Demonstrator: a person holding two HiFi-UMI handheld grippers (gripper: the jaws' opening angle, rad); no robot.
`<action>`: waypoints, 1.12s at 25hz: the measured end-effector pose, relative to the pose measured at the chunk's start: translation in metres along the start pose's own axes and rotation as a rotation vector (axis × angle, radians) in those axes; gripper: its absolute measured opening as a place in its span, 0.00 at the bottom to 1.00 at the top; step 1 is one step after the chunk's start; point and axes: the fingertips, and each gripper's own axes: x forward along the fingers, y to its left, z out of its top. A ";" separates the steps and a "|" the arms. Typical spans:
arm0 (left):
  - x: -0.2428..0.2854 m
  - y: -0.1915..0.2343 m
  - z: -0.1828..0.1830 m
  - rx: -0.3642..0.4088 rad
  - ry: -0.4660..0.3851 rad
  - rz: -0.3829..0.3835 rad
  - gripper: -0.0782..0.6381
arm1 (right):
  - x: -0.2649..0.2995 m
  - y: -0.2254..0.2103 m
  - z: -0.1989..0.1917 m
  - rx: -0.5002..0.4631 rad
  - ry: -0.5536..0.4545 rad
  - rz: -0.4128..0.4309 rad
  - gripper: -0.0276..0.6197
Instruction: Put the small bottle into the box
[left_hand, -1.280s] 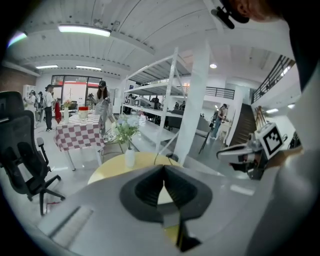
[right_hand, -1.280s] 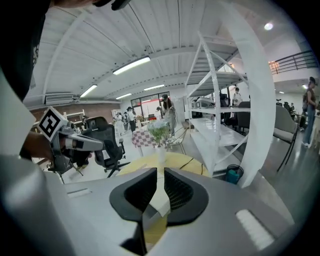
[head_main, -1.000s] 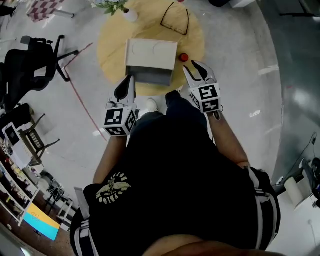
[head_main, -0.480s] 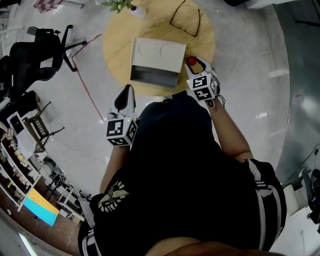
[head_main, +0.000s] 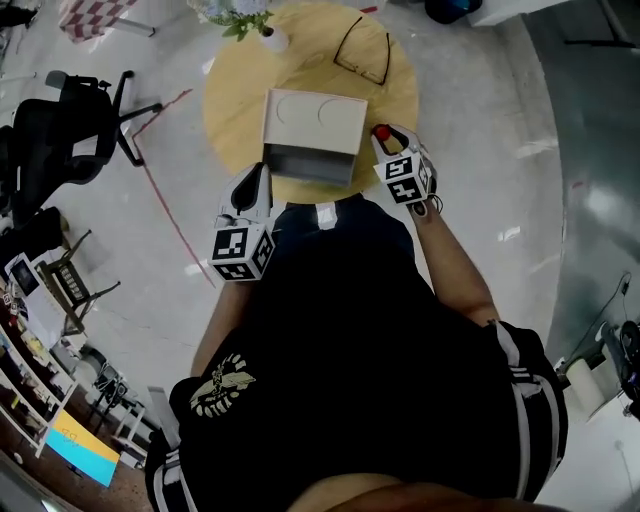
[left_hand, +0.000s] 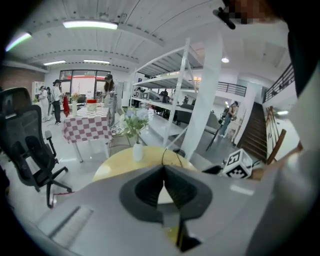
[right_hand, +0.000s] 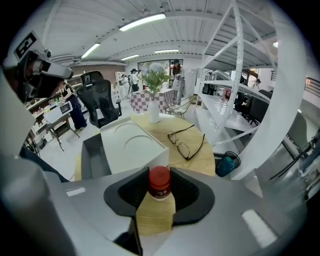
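The small bottle (head_main: 381, 132), with a red cap, stands on the round yellow table (head_main: 235, 90) just right of the white box (head_main: 313, 120). The box's grey inside (head_main: 308, 163) faces me. My right gripper (head_main: 386, 137) is at the bottle. In the right gripper view the red cap (right_hand: 159, 181) sits between the closing jaws, and both pads touch it. My left gripper (head_main: 262, 172) hangs at the table's near edge, left of the box, with its jaws together and nothing in them (left_hand: 164, 169).
A pair of glasses (head_main: 364, 48) lies on the far side of the table. A white vase with a plant (head_main: 272, 38) stands at its far left edge. A black office chair (head_main: 70, 120) is on the floor to the left.
My right gripper moved forward from the table's near edge to the bottle, and the cap now sits between its jaws. The left gripper stayed near the table's edge.
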 end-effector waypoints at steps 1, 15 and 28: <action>0.002 0.002 0.007 0.012 -0.011 -0.020 0.11 | -0.007 -0.001 0.004 0.011 0.001 -0.011 0.26; -0.017 0.053 0.112 0.122 -0.211 -0.230 0.11 | -0.143 0.032 0.125 0.210 -0.155 -0.160 0.26; -0.068 0.066 0.168 0.148 -0.352 -0.418 0.11 | -0.239 0.100 0.250 0.114 -0.214 -0.146 0.26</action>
